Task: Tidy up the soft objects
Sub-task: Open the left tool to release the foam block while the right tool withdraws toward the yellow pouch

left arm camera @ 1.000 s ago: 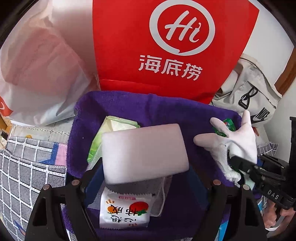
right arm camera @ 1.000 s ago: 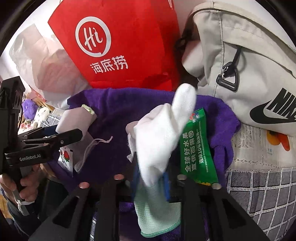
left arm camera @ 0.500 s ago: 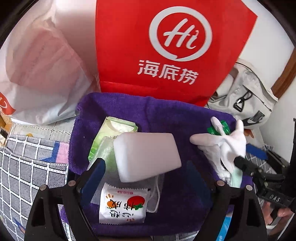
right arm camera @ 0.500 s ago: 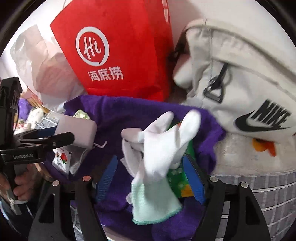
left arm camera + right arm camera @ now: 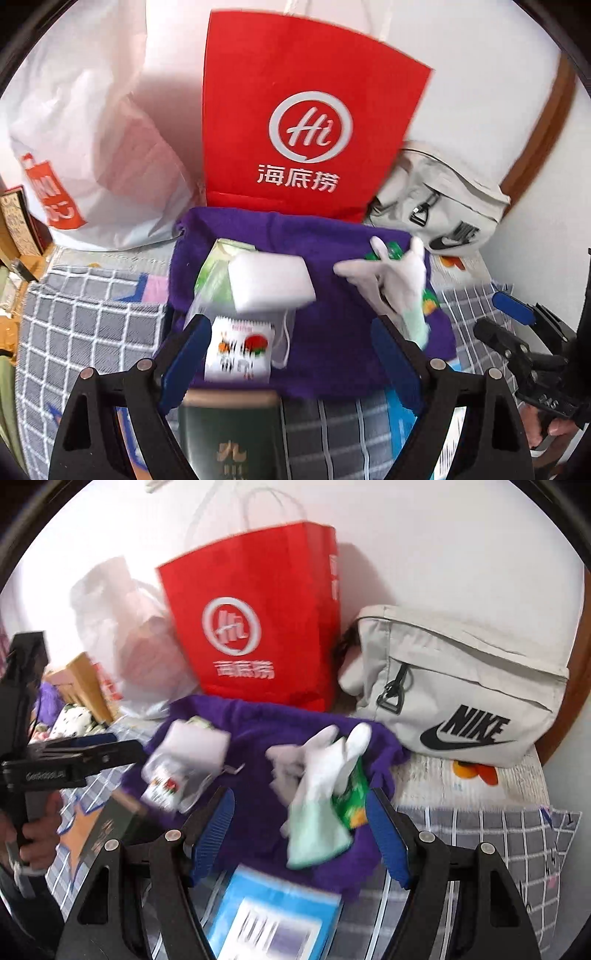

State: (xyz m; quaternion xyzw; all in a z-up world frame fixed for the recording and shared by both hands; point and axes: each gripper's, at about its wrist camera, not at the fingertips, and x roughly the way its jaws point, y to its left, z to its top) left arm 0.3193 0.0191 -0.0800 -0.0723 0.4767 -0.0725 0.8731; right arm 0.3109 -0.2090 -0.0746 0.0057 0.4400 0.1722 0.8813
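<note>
Lying on a purple towel [image 5: 332, 325] spread over a grey checked cover [image 5: 85, 332], the soft things form two clusters. On the towel's left side a white foam block [image 5: 271, 282] rests tilted on a pale green tissue pack [image 5: 214, 273], with a white sachet printed with a tomato [image 5: 240, 350] and a face mask under them. On the right side a limp white glove [image 5: 317, 775] with a mint cuff sprawls, fingers up, across a green packet [image 5: 351, 794]. The left tool [image 5: 288, 354] hangs above the sachet with its blue pads spread wide, gripping nothing. The right tool [image 5: 299, 834] is likewise spread apart and empty, the glove's cuff lying loose between its pads.
</note>
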